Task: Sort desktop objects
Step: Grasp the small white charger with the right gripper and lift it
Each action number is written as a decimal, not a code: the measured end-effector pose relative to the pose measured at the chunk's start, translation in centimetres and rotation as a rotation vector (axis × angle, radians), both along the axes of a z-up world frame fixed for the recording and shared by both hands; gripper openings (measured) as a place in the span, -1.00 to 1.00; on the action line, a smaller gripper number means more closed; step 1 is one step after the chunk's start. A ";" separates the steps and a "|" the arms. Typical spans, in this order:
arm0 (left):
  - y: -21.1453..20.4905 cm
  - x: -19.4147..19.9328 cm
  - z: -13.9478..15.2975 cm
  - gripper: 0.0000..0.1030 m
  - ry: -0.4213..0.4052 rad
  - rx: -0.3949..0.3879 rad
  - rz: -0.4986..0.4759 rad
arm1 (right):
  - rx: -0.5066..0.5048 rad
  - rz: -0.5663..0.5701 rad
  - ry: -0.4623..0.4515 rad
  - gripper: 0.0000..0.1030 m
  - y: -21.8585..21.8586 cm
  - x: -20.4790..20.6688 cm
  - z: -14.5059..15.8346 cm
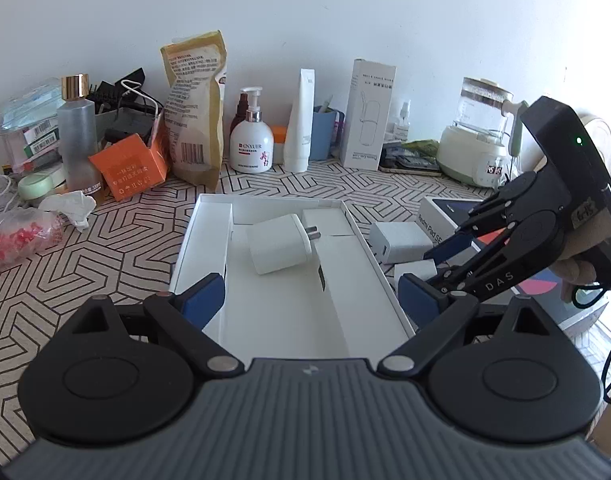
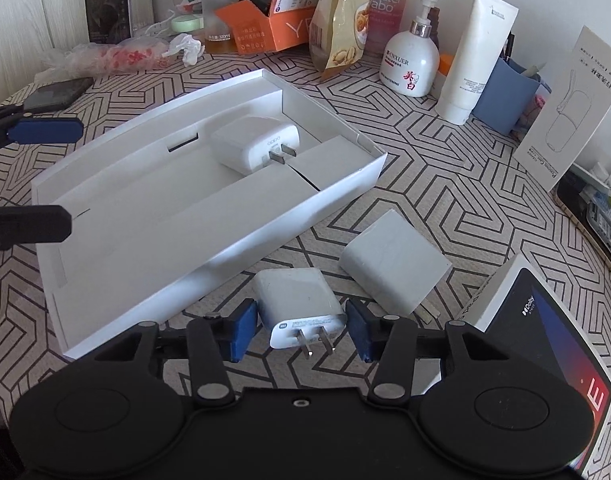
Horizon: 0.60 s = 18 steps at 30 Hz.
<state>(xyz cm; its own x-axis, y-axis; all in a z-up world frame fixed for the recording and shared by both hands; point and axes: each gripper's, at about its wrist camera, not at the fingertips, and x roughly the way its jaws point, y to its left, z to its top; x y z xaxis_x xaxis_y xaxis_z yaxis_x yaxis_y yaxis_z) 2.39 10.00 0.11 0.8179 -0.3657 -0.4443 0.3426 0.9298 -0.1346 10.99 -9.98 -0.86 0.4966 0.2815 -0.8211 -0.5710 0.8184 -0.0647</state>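
An open white box [image 1: 385, 276] [image 2: 345, 192] lies on the patterned tabletop with a white OPPO charger [image 1: 279, 244] [image 2: 253, 144] inside it. My left gripper [image 1: 311, 300] is open and empty over the box's near end. My right gripper [image 2: 301, 328] [image 1: 429, 276] is open, its blue pads [image 2: 243, 330] on either side of a small white charger [image 2: 301, 308] [image 1: 415, 270] that lies on the table, prongs toward the camera; small gaps show on both sides. A larger white charger block [image 2: 395, 266] [image 1: 401, 242] lies just beyond it.
A Redmi Pad box [image 2: 545, 340] [image 1: 449, 216] sits right of the chargers. Along the wall stand bottles, a lotion pump [image 1: 251, 138] [image 2: 409, 64], a white tube [image 2: 475, 56], an orange carton [image 1: 131, 168], a snack bag [image 1: 197, 108], a tall white carton [image 1: 369, 114] and a kettle [image 1: 477, 132].
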 end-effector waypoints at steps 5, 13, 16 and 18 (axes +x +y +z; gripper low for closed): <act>1.4 -1.2 -0.2 0.83 0.002 -0.036 0.046 | 0.000 -0.004 -0.007 0.03 0.4 -0.9 0.0; 1.5 -2.6 0.3 0.83 -0.030 -0.017 0.060 | 0.008 -0.004 -0.001 0.04 2.0 -1.8 -1.5; 1.3 -2.7 0.5 0.83 -0.041 -0.006 0.064 | 0.034 -0.023 0.004 0.01 1.7 -1.9 -1.6; 1.1 -2.6 0.5 0.83 -0.040 -0.003 0.058 | 0.035 -0.028 0.002 0.00 1.5 -2.3 -1.5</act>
